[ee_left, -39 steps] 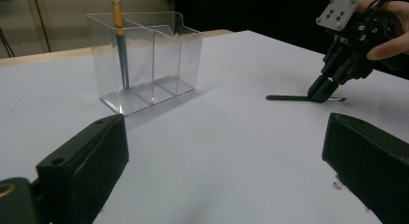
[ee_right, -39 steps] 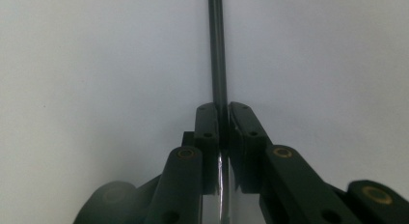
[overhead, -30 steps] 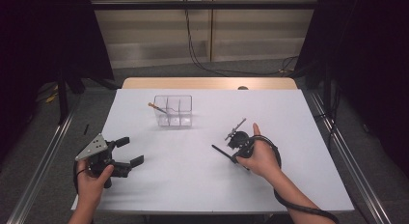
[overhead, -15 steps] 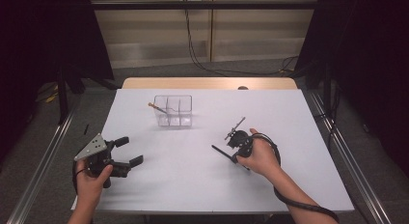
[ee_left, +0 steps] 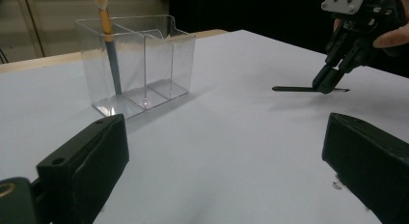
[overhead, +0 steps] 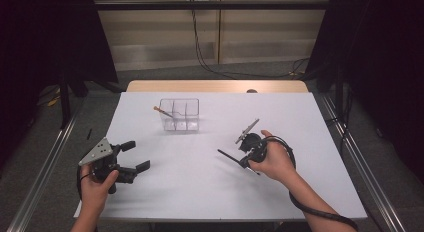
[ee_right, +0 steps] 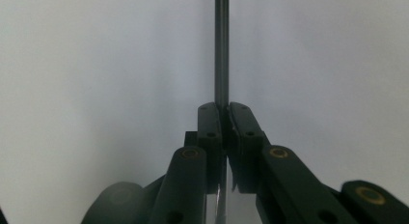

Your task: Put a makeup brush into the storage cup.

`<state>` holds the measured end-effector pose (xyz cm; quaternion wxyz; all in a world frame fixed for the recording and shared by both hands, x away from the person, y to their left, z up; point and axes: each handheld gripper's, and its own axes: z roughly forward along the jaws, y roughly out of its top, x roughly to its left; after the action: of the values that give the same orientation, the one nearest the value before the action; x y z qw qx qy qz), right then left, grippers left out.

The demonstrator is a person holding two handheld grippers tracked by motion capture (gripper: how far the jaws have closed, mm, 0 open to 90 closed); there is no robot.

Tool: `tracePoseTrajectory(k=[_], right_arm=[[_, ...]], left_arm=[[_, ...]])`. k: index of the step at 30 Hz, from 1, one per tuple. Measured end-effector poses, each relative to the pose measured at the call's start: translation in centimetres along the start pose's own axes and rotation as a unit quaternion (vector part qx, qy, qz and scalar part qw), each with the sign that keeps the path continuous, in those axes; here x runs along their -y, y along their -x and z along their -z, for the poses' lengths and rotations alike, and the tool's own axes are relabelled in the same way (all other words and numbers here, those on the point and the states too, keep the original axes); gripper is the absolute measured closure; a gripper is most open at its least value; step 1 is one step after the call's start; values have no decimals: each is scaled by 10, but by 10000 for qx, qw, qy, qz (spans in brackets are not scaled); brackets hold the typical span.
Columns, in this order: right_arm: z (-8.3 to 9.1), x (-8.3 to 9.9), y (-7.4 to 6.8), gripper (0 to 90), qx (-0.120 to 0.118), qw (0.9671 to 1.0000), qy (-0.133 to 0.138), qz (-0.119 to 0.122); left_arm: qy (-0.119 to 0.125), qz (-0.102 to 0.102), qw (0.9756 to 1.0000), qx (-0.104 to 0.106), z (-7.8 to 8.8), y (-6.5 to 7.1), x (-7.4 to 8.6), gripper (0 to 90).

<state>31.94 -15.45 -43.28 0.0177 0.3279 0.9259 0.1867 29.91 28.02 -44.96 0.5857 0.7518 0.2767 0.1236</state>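
Right fingers: the right gripper (ee_right: pixel 223 119) has its two black fingers (ee_right: pixel 209 132) clamped on a thin dark stick (ee_right: pixel 221 50) — the pads pinch it from both sides, with no gap showing.
Stick against the fingers: in the right gripper view the stick runs straight out from between the fingertips and up to the top of that view, with a short pale length showing behind the pads.
Stick on the table: seen from above, the stick (overhead: pixel 227 155) sticks out to the left of the right gripper (overhead: pixel 243 161), low over the white table (overhead: pixel 310 182), right of its middle; its far tip is at or just above the sheet, which of the two I cannot tell.
Left fingers: the left gripper (overhead: pixel 136 156) is spread wide with nothing between its fingers (ee_left: pixel 87 166), near the table's front left corner.
Left gripper's outlook: the right gripper (ee_left: pixel 330 81) and the stick (ee_left: pixel 294 89) lie well apart from the left fingers, across bare white sheet.
Box: a clear plastic box (overhead: pixel 180 114) with compartments stands toward the table's far edge, left of centre.
Brush: an orange-tipped brush (ee_left: pixel 110 50) leans in the box's end compartment — its tip rises above the rim.
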Motion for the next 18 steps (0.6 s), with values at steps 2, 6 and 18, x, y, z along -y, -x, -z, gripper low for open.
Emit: tracePoseTrajectory(k=[2, 6, 18], right_arm=[[1, -1, -2, 847, -18, 10000, 31, 91], [1, -4, -7, 847, -66, 9996, 80, 260], [5, -12, -19, 847, -252, 9972, 219, 675]], left_arm=[[4, -21, 10000, 7, 0, 0, -1, 25], [-10, -32, 10000, 38, -2, 1, -2, 25], [-17, -84, 9999, 145, -9, 5, -7, 24]])
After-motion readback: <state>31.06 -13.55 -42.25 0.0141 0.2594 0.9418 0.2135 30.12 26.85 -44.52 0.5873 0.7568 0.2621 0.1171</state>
